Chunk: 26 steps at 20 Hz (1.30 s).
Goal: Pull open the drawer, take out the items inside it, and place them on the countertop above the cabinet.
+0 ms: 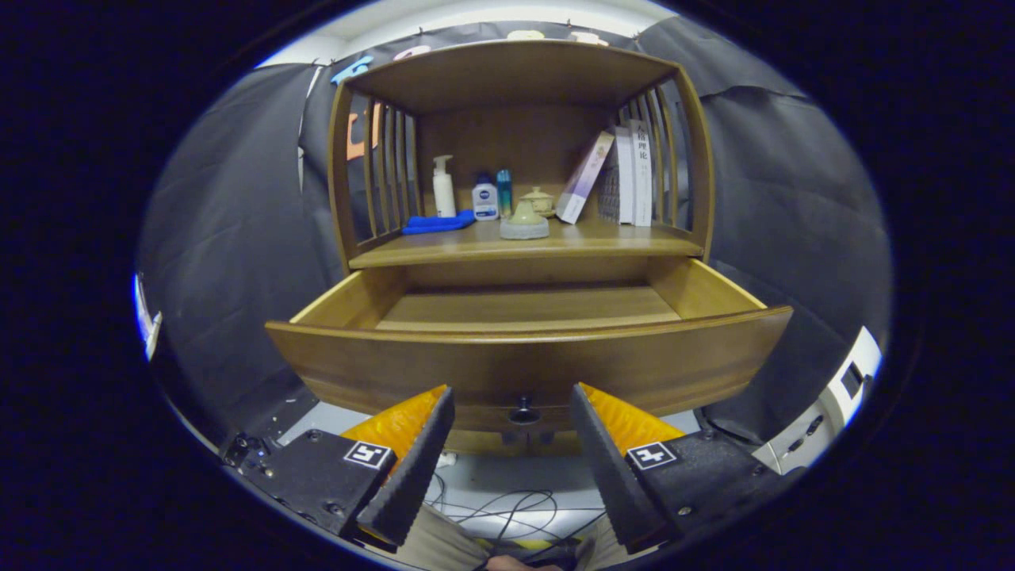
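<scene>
The gripper (pixel 511 404) is closest to us. Its two fingers stand wide apart and hold nothing. Below them, down low, lie some thin cables (pixel 507 507) on a pale floor (pixel 492 476).

Just ahead of the fingers is the drawer (pixel 527 369). It is pulled out a long way from the cabinet. Its front is a wide, brown wooden board. A small dark knob (pixel 523 413) sits low on that front, right in the gap between the two fingertips. The fingers do not touch the knob. The inside of the drawer shows a bare wooden bottom. The part close behind the front board is hidden, so I cannot tell if something lies there.

Beyond the drawer is the countertop (pixel 618 238) of the wooden cabinet (pixel 519 71). Many things rest on it. On the left lies a blue cloth (pixel 436 224). Behind it stands a white pump bottle (pixel 443 188). Next to that is a small white bottle with a blue cap (pixel 484 198), and then a slim blue-green bottle (pixel 504 190). In the middle sits a little pale teapot (pixel 524 220), with a small lidded cup (pixel 540 200) just behind it. On the right, some books (pixel 630 170) stand up, and one book (pixel 585 176) leans against them.

Black cloth (pixel 238 222) hangs behind and beside the cabinet.
</scene>
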Each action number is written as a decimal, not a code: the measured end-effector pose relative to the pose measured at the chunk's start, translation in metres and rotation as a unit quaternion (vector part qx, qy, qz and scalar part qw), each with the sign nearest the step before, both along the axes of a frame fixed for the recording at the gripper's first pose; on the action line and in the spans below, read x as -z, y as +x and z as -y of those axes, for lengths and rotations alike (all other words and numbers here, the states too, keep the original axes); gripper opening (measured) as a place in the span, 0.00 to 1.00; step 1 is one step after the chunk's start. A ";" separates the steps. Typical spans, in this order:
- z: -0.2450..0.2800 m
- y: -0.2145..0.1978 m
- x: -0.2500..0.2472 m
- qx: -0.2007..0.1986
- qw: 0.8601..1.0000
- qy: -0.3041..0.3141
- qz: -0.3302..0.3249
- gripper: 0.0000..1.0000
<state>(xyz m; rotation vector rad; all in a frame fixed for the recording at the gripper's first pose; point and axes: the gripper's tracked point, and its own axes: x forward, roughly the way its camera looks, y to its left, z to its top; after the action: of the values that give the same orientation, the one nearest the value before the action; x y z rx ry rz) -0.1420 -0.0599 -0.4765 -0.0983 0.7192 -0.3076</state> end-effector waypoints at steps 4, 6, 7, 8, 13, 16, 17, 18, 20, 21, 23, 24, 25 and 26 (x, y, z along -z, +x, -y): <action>0.010 0.007 0.017 0.016 1.000 -0.008 0.006 0.93; 0.013 0.012 0.022 0.018 1.000 -0.018 0.010 0.93; 0.012 0.015 0.024 0.019 0.999 -0.022 0.013 0.93; 0.014 0.017 0.027 0.018 0.999 -0.026 0.014 0.93; 0.012 0.019 0.031 0.009 0.999 -0.045 0.020 0.93; 0.014 0.021 0.032 0.004 0.999 -0.044 0.025 0.93; 0.015 0.023 0.031 0.002 0.999 -0.042 0.027 0.93; 0.016 0.025 0.031 0.000 0.999 -0.041 0.029 0.93; 0.018 0.028 0.031 -0.003 0.999 -0.038 0.030 0.93; 0.017 0.030 0.031 -0.004 0.999 -0.037 0.033 0.93; 0.021 0.035 0.033 -0.006 0.999 -0.040 0.034 0.93; 0.022 0.041 0.034 -0.006 0.999 -0.040 0.035 0.93; 0.022 0.045 0.034 -0.007 0.999 -0.039 0.036 0.93; 0.023 0.049 0.033 -0.007 0.998 -0.041 0.039 0.93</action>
<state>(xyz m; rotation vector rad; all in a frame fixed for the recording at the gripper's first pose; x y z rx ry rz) -0.0932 -0.0825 -0.5097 -0.1671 0.6282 -0.3262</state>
